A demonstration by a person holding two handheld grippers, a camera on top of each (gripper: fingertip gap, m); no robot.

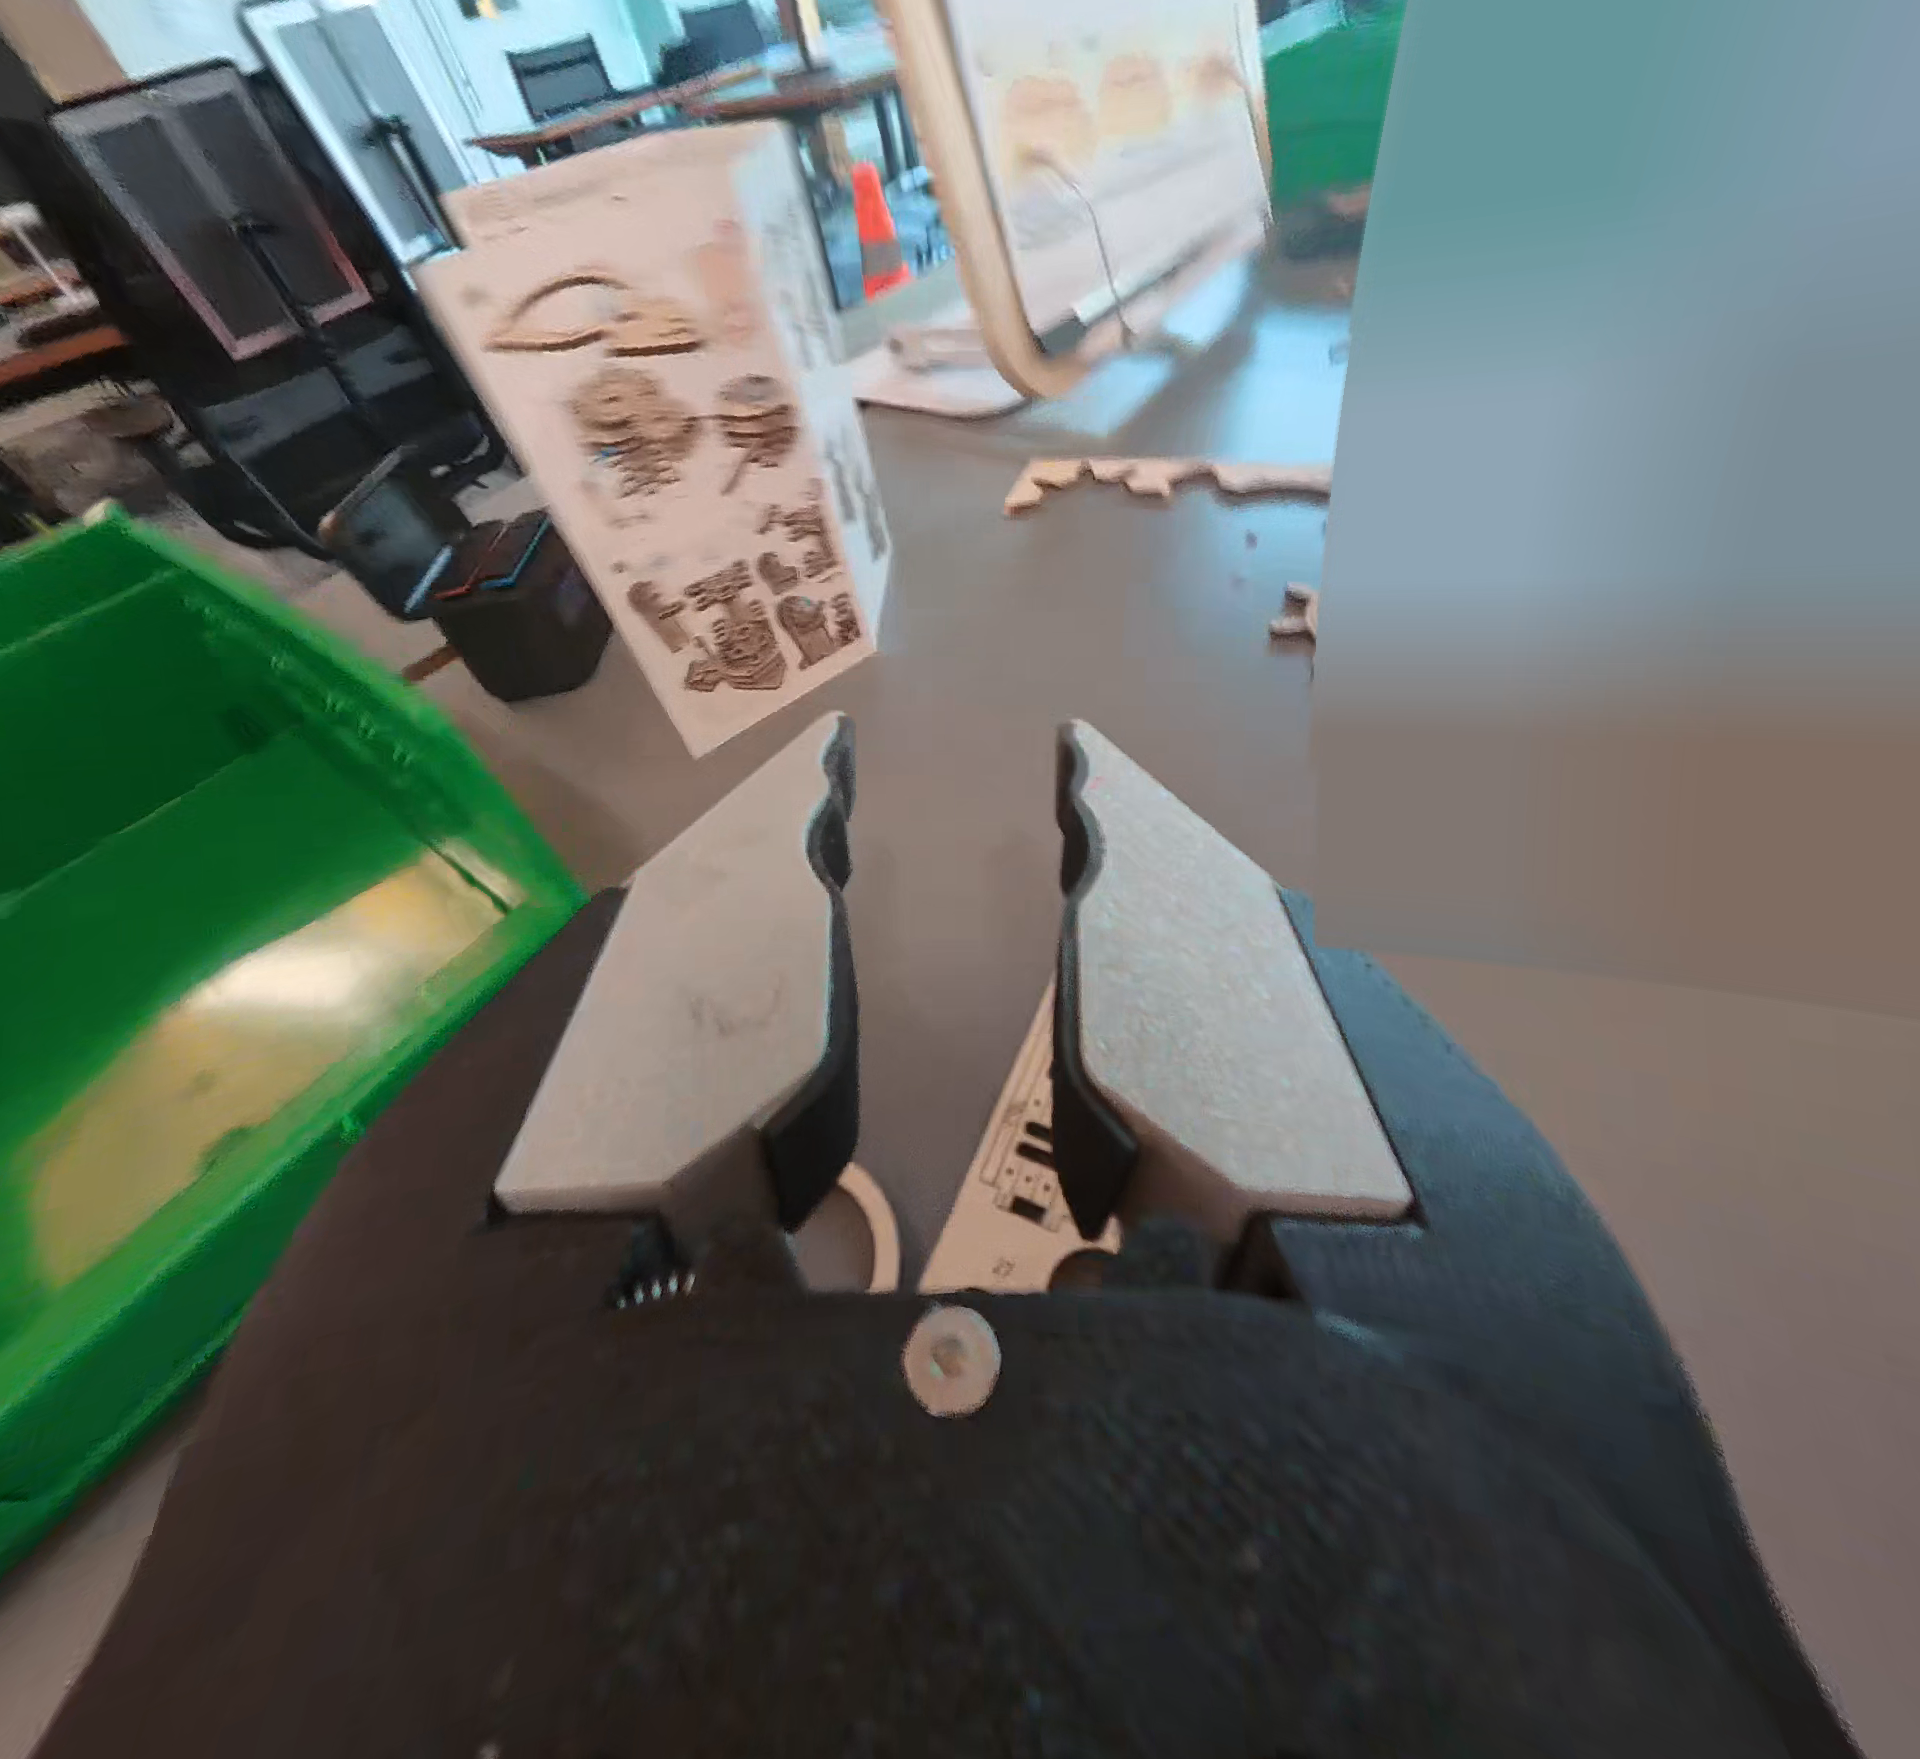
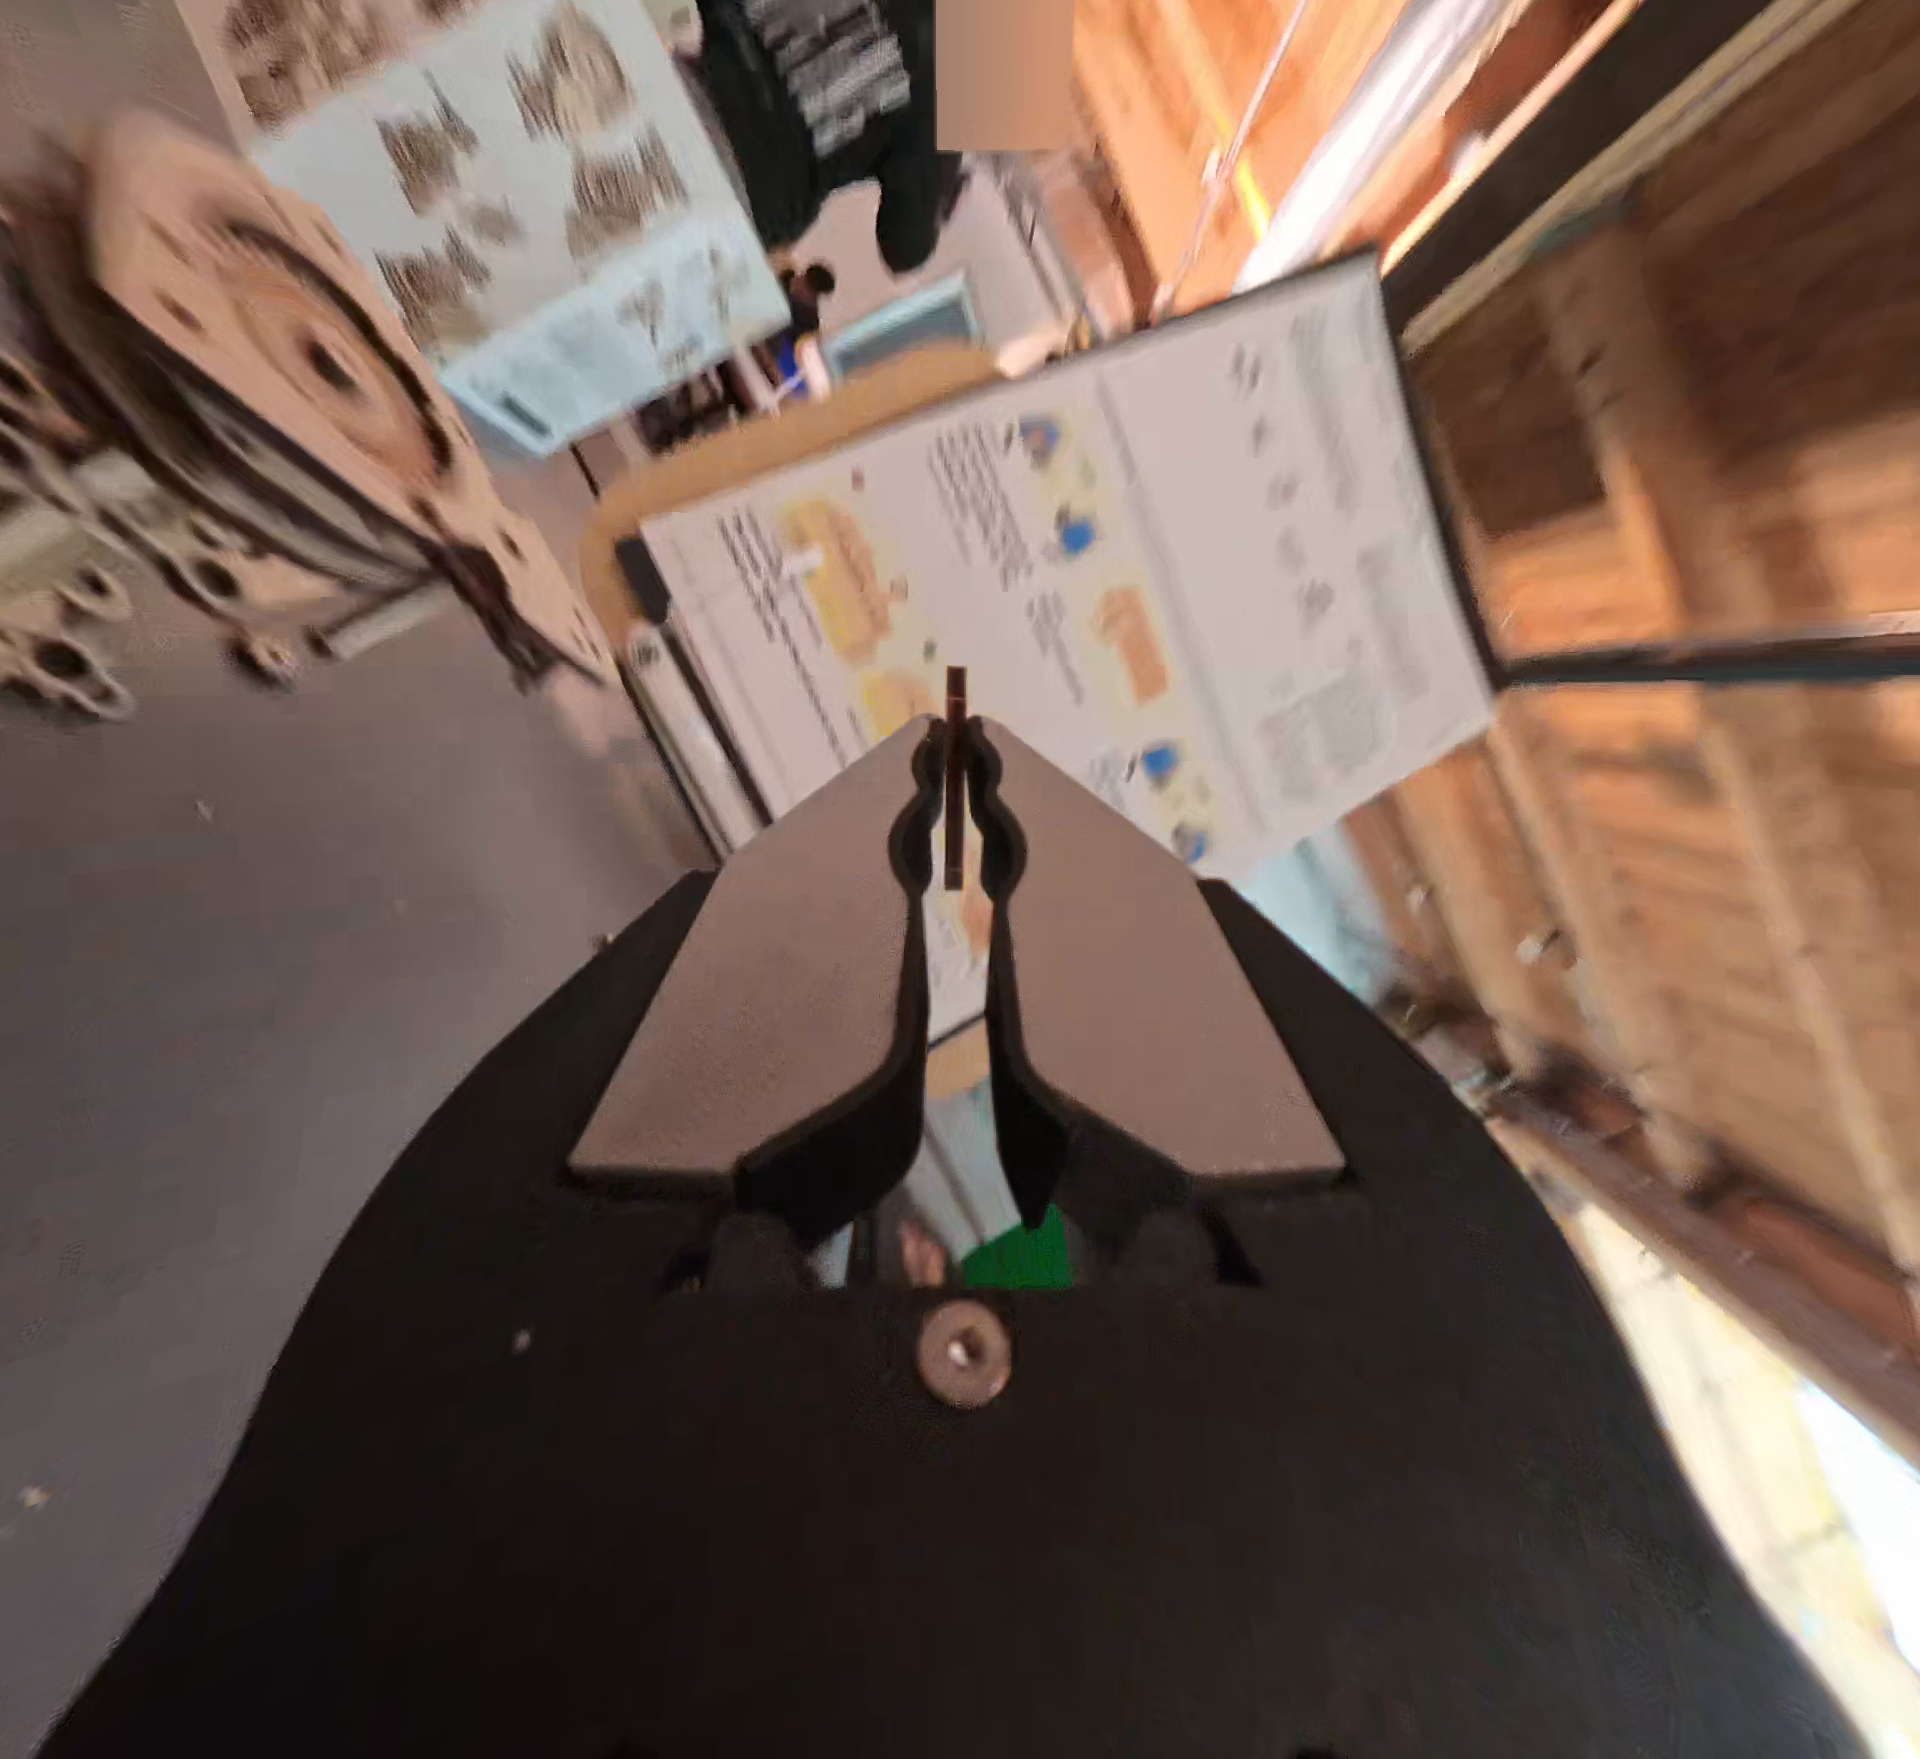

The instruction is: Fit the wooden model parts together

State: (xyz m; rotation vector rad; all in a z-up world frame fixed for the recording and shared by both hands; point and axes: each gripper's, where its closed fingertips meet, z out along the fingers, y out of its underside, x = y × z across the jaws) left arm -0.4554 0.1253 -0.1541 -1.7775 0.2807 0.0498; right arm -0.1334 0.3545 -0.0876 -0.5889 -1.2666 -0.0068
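Observation:
My left gripper (image 1: 956,753) is open and empty above the grey table. A flat wooden sheet of cut parts (image 1: 1013,1179) lies under its fingers. Loose wooden pieces (image 1: 1164,478) lie farther off on the table. My right gripper (image 2: 956,735) is shut on a thin flat wooden part (image 2: 956,774), seen edge-on, held in the air and sticking out past the fingertips. A partly built wooden model with round discs and holes (image 2: 260,421) stands at the left of the right wrist view, apart from the held part.
A green plastic bin (image 1: 208,930) sits at the left. The model's box (image 1: 675,483) stands upright ahead. An instruction sheet on a curved wooden stand (image 2: 1091,587) is ahead of the right gripper, also in the left wrist view (image 1: 1091,99). A person in black (image 2: 821,68) stands behind. The grippers' ends are close to 40 cm from one another.

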